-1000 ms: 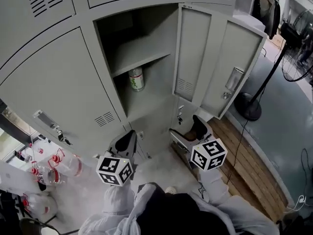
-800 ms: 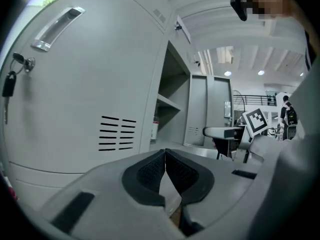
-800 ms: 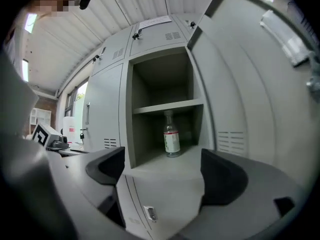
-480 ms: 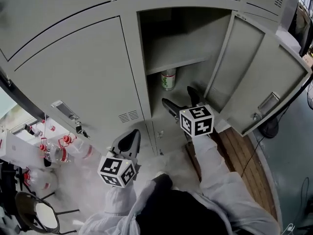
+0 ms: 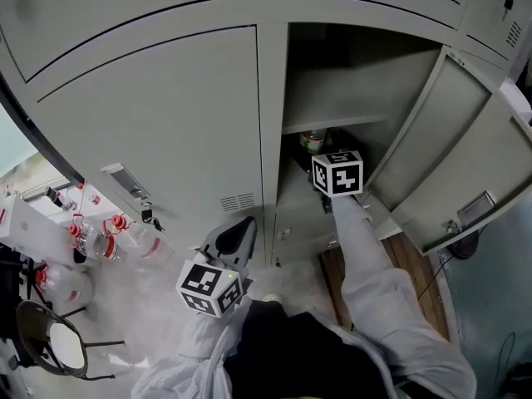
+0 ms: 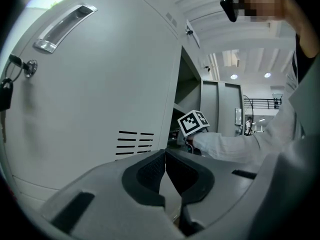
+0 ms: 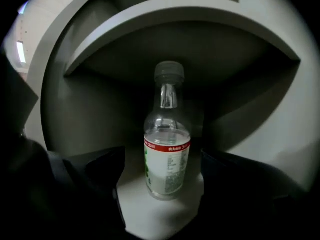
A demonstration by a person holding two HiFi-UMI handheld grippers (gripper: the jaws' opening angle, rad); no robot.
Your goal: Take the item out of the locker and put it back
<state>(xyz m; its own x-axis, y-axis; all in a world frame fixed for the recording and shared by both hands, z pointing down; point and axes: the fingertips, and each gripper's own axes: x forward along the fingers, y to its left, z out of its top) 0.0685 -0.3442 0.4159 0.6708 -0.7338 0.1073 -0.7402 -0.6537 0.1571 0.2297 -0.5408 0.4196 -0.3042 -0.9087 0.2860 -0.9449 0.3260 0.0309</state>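
1. Bottle (image 7: 167, 149) stands upright on the floor of the open locker (image 5: 273, 98) compartment, under the shelf (image 5: 332, 123).
2. Right claw (image 7: 162, 179) is inside that compartment, released, its jaws spread wide on either side of the bottle, with a gap showing on each side.
3. Left claw (image 6: 165, 171) hangs low outside, in front of the shut neighbouring door (image 5: 166, 115), clenched on nothing.

White long sleeves (image 5: 359, 252), black top (image 5: 287, 356), grey moulded left gripper (image 6: 165, 158) with black textured pads (image 6: 149, 171), white left cube (image 5: 209, 288) bearing black square markers, matching right cube (image 5: 337, 174)
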